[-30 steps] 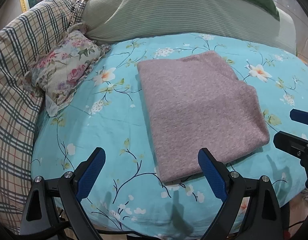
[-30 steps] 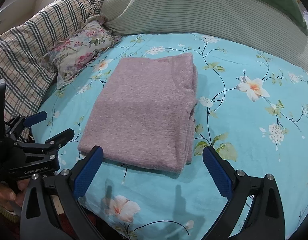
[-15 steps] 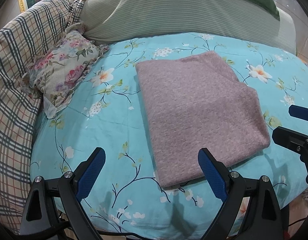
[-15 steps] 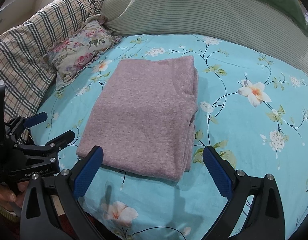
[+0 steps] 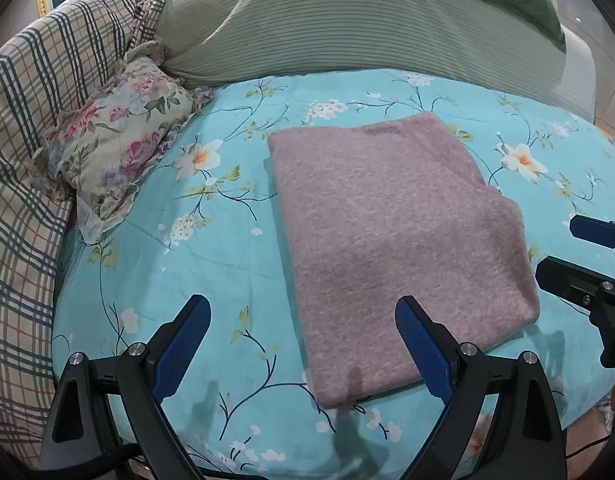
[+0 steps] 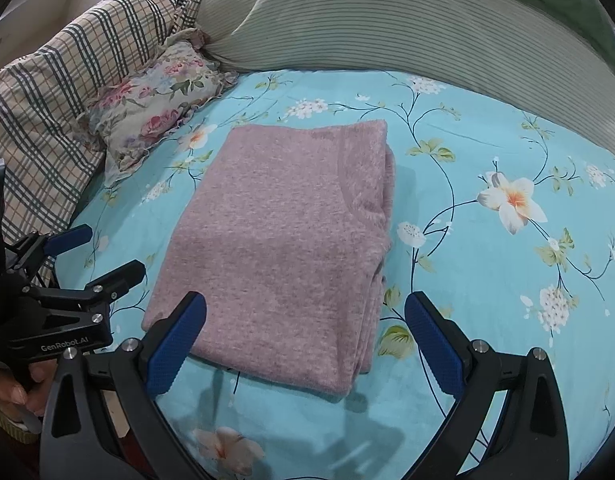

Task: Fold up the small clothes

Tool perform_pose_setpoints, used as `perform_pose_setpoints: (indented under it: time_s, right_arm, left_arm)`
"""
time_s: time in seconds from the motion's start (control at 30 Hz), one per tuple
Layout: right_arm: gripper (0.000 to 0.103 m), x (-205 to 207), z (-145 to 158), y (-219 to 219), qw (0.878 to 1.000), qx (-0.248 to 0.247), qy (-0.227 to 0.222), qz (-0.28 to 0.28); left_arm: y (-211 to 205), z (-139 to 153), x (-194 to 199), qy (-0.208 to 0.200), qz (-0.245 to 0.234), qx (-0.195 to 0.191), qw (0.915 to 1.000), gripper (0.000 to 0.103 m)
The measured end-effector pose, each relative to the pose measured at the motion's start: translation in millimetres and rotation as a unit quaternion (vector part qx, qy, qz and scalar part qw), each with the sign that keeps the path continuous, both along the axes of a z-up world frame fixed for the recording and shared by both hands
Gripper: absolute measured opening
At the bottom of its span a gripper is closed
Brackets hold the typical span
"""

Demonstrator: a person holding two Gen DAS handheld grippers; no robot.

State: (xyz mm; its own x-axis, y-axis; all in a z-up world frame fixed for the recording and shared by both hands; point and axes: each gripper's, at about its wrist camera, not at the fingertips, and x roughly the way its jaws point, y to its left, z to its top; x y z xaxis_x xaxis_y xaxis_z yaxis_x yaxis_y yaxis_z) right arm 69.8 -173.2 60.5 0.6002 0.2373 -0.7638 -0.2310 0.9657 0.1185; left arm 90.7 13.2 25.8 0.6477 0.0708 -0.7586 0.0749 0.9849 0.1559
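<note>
A mauve knitted garment [image 5: 391,236] lies folded into a neat rectangle on the turquoise floral bedsheet [image 5: 187,264]; it also shows in the right wrist view [image 6: 283,248], with stacked layers along its right edge. My left gripper [image 5: 303,344] is open and empty, hovering just before the garment's near left corner. My right gripper [image 6: 303,340] is open and empty, hovering over the garment's near edge. Each gripper shows at the edge of the other's view: the right one [image 5: 579,256] and the left one [image 6: 87,260].
A small floral cushion [image 5: 115,148] lies left of the garment. A plaid quilt [image 5: 31,128] is heaped at far left. A long green striped pillow [image 5: 347,28] runs across the back. The bed's front edge is just below the grippers.
Both grippers have drawn slightly back and up from the garment, staying open. The garment has not moved.
</note>
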Motion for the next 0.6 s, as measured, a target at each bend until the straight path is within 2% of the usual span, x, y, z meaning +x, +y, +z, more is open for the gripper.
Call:
perform_pose_setpoints:
  time_s: [0.6]
  right_arm:
    - [0.099, 9.4, -10.0, -1.1, 1.0, 0.01, 0.012, -0.006]
  left_arm:
    - [0.0, -1.4, 10.7, 0.006, 0.004, 0.002, 1.0, 0.094]
